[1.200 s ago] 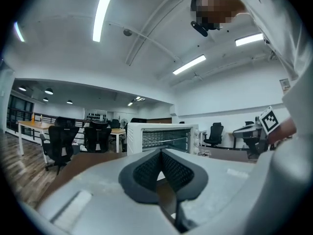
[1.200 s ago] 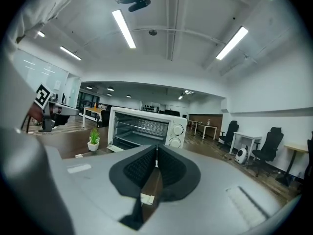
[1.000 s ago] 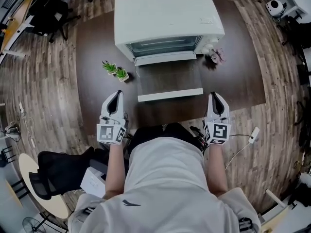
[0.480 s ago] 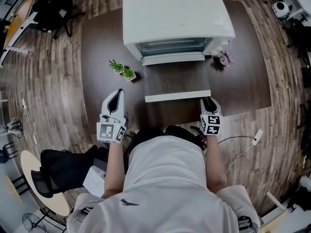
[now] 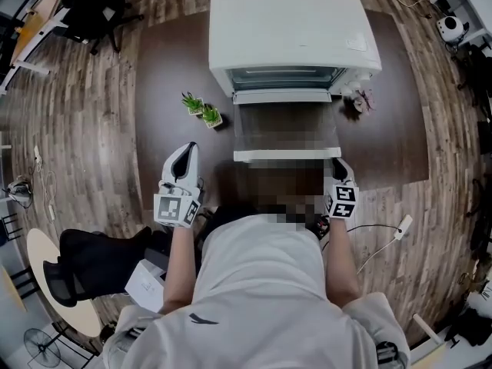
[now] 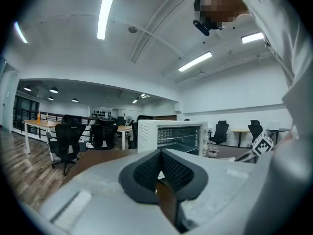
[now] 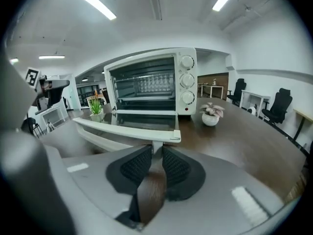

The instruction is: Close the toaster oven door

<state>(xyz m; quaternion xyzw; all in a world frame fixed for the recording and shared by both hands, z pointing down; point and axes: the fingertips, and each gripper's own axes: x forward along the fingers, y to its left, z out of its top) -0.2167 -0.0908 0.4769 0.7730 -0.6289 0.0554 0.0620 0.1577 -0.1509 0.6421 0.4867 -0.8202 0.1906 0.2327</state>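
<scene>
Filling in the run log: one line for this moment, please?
toaster oven door: open, flat | right gripper: jaws just closed onto door handle, right end | left gripper: shut, empty

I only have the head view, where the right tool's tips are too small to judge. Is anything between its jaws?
Observer: Yes, the white handle bracket under the open glass door of the white toaster oven; the right tool has just been closing and its pads look to touch it.
Operator: And the left tool?
Observer: Its jaws are together, nothing between them.
Operator: Anything blocking the door's path?
Observer: A wire rack sits inside the oven; it does not seem to stick out.
</scene>
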